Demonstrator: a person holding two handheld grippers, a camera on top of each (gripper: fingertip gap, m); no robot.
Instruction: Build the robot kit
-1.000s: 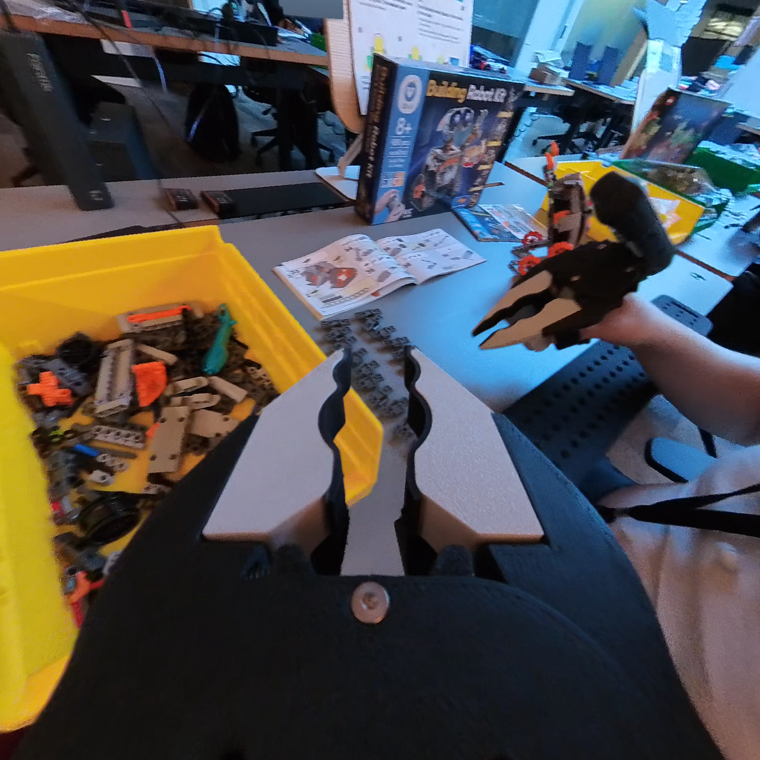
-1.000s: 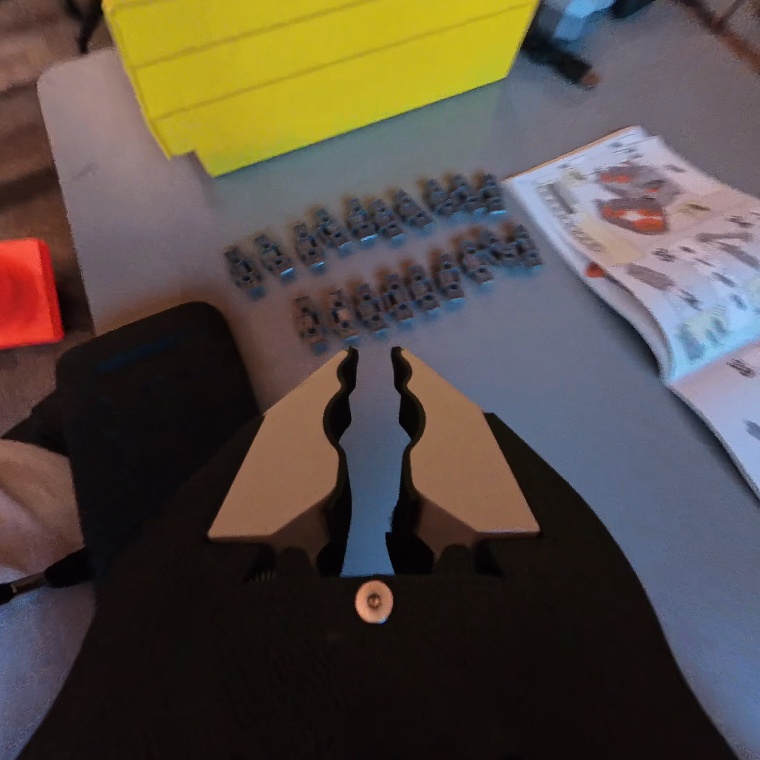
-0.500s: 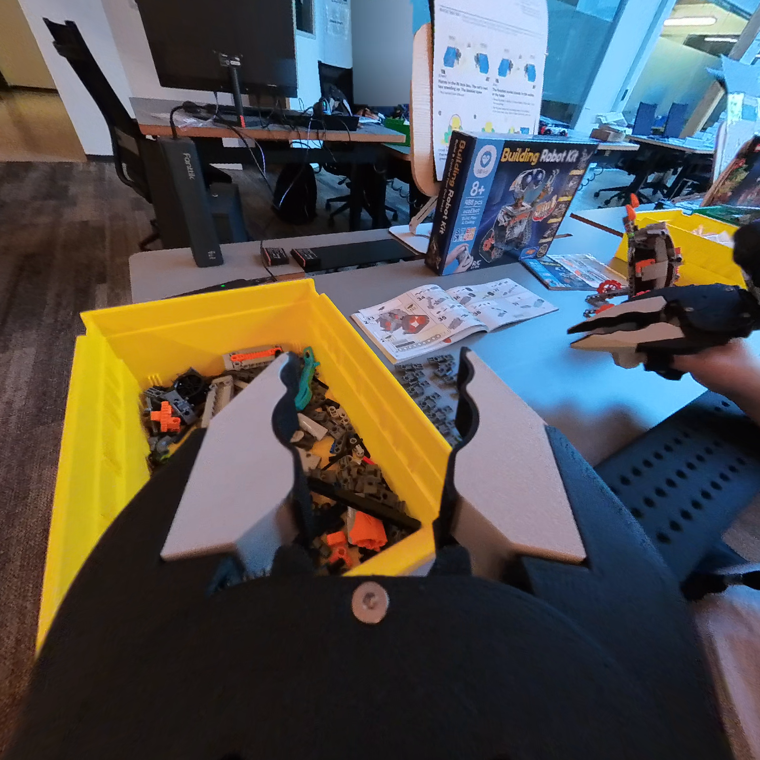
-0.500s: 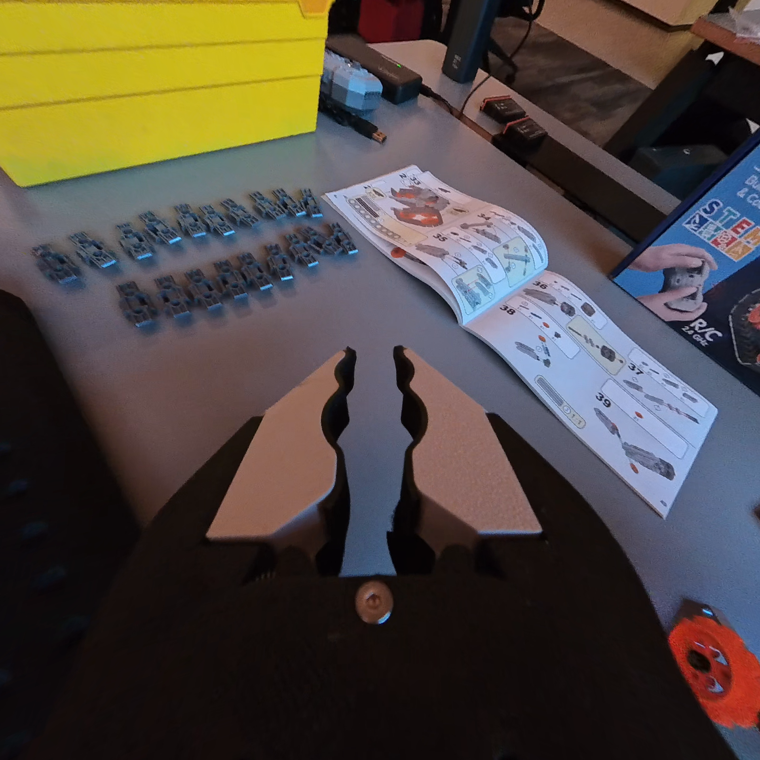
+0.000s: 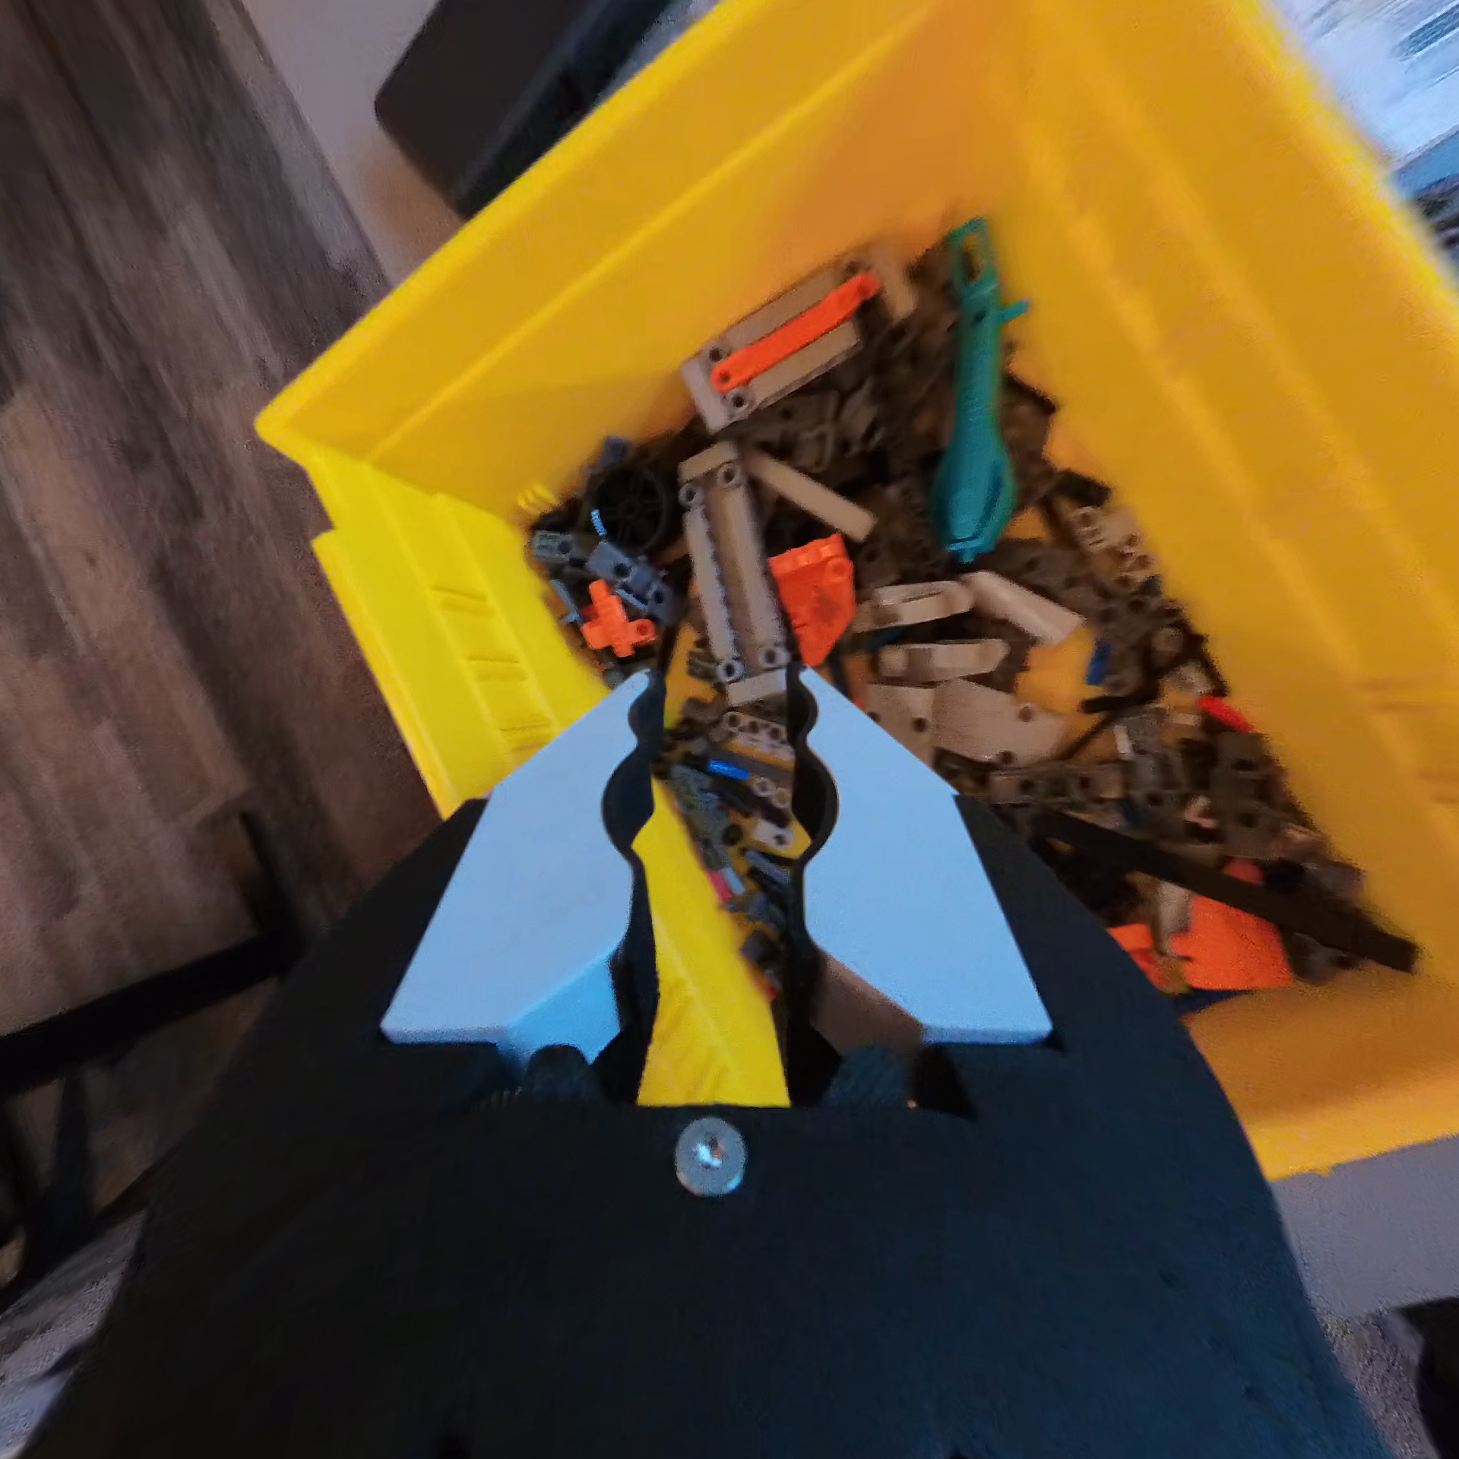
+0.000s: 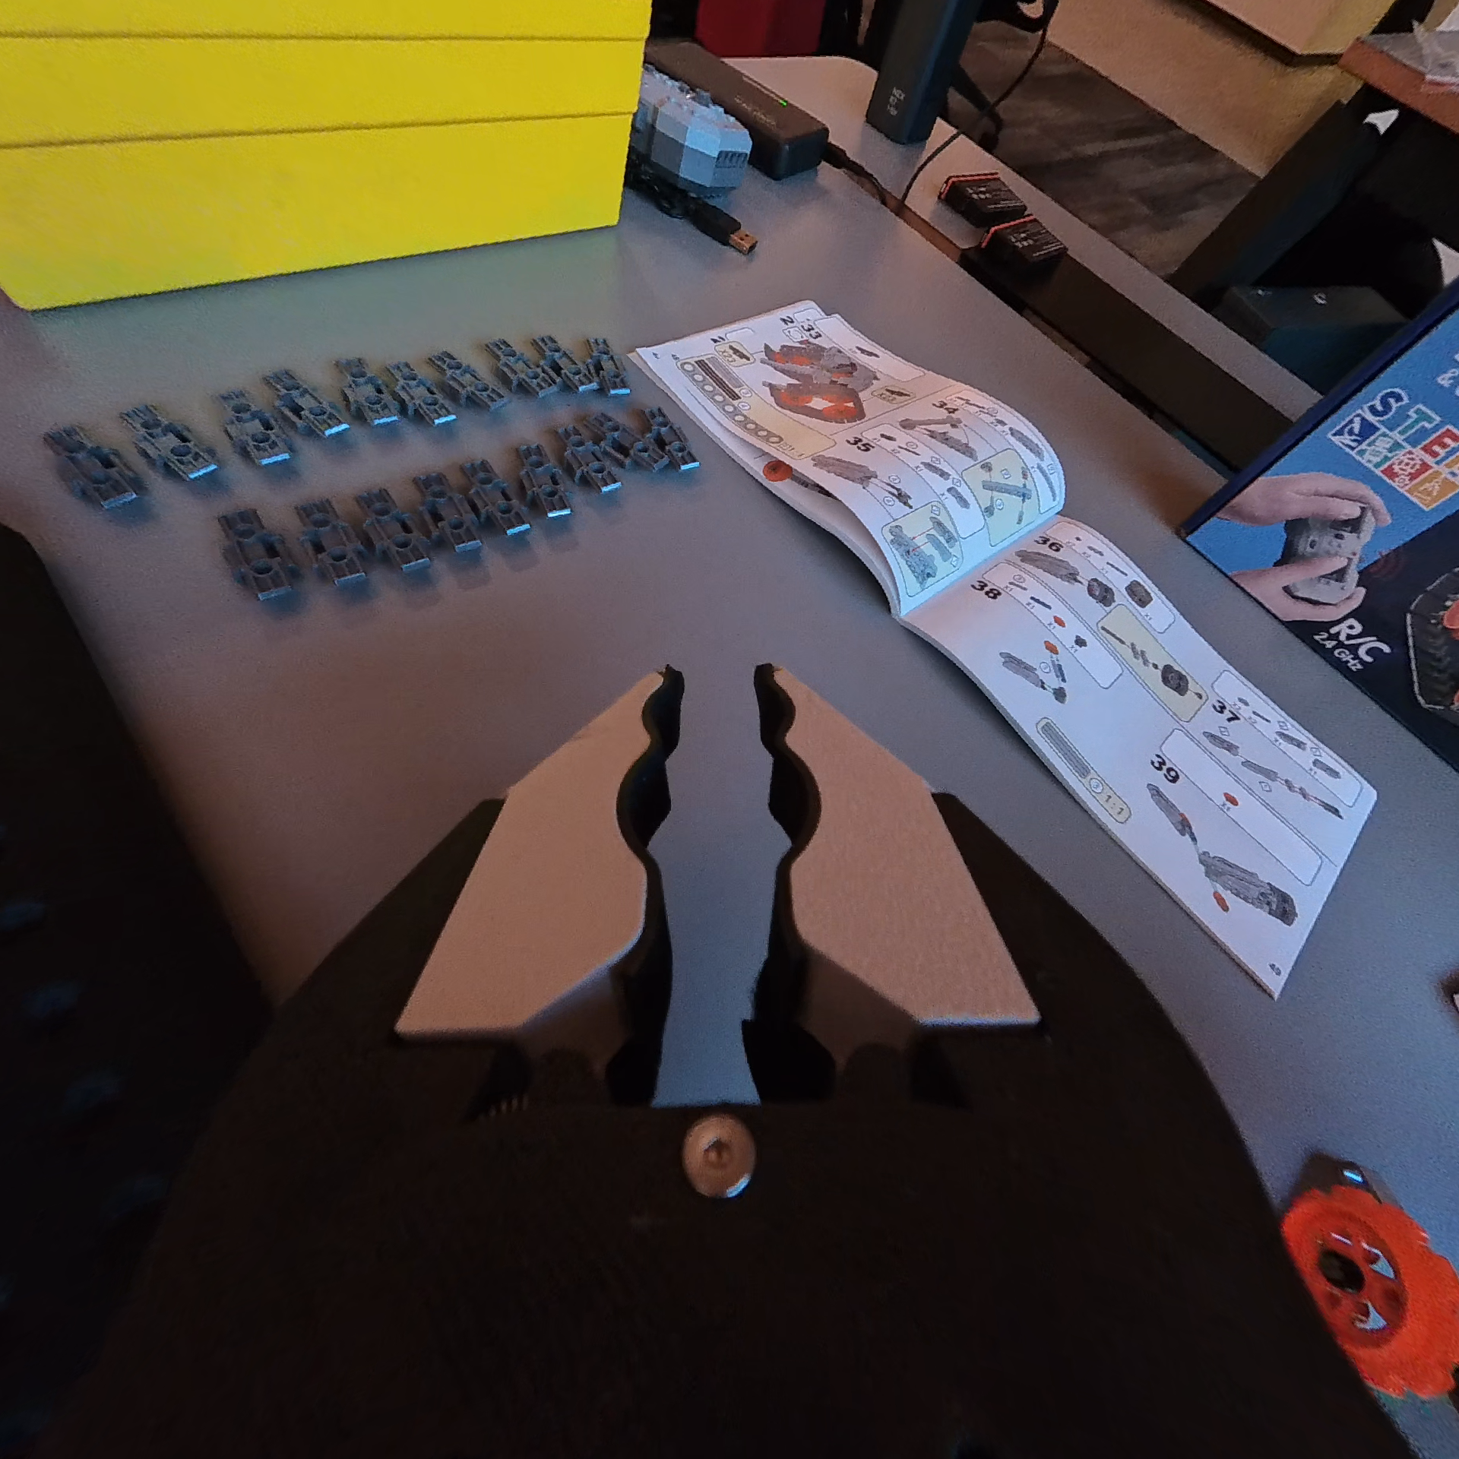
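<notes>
My left gripper (image 5: 720, 679) hangs open and empty over the near corner of a yellow bin (image 5: 789, 158), tilted down into it. Its tips are nearest a long grey beam (image 5: 730, 568) and an orange wedge (image 5: 817, 592). The bin holds several loose building parts, among them a teal tool (image 5: 975, 442) and a black wheel (image 5: 631, 501). My right gripper (image 6: 716, 671) is open by a narrow gap and empty above the grey table (image 6: 474, 750). Two rows of grey track links (image 6: 379, 442) lie ahead of it to the left.
An open instruction booklet (image 6: 987, 592) lies right of the links. The yellow bin's side (image 6: 316, 158) stands at the back left, a grey block with a cable (image 6: 695, 150) beside it. A blue box (image 6: 1358, 568) stands at right, an orange gear (image 6: 1374, 1295) lies at bottom right. Some 40 centimetres of space lies between my two pairs of fingers. About 20 centimetres separates my right fingertips from the orange gear (image 6: 1374, 1295).
My left gripper has swung from looking across the table to pointing down into the bin, and its jaws have narrowed from wide open. My right gripper has hardly moved in the last half second.
</notes>
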